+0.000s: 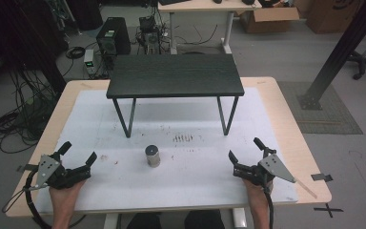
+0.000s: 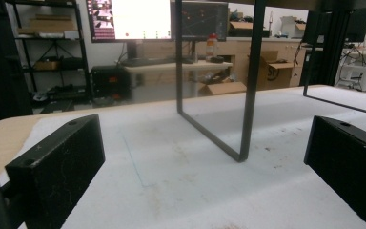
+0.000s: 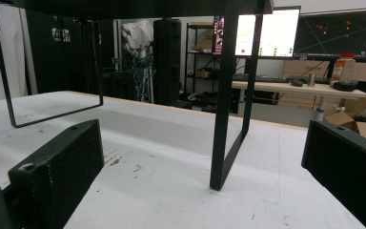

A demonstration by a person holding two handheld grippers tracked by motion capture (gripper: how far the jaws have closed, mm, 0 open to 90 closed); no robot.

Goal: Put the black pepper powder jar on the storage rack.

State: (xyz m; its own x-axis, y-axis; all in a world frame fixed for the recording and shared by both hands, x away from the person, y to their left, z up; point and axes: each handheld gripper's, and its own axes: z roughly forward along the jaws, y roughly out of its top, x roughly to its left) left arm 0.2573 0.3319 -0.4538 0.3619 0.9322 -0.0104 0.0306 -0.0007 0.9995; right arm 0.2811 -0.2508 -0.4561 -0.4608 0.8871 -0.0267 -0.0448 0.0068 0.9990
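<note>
Cylinder, a small grey metal one, stands upright on the white mat, near the middle of the front half, roughly midway between the two grippers and well apart from both. Behind it stands a small black stand with thin metal legs, its top bare. Judging from this layout, the work looks not yet begun: nothing is held, nothing is touched, and the cylinder sits alone on the mat, so the reach, the grasp and whatever placing follows all seem left to do.

Left gripper rests low over the front left corner of the mat, held by the person's left hand. Its jaws stand spread wide with only mat between them; in the left gripper view they frame one leg of the stand farther off, touching nothing. It is released and empty.

Right gripper sits at the front right, in the right hand, likewise spread wide and empty. In the right gripper view its jaws bracket another leg at a distance, and an edge of what is probably the cylinder shows at the far left border, too little to be sure. Neither gripper points squarely at the cylinder; each would need to turn inward to reach it.
</note>
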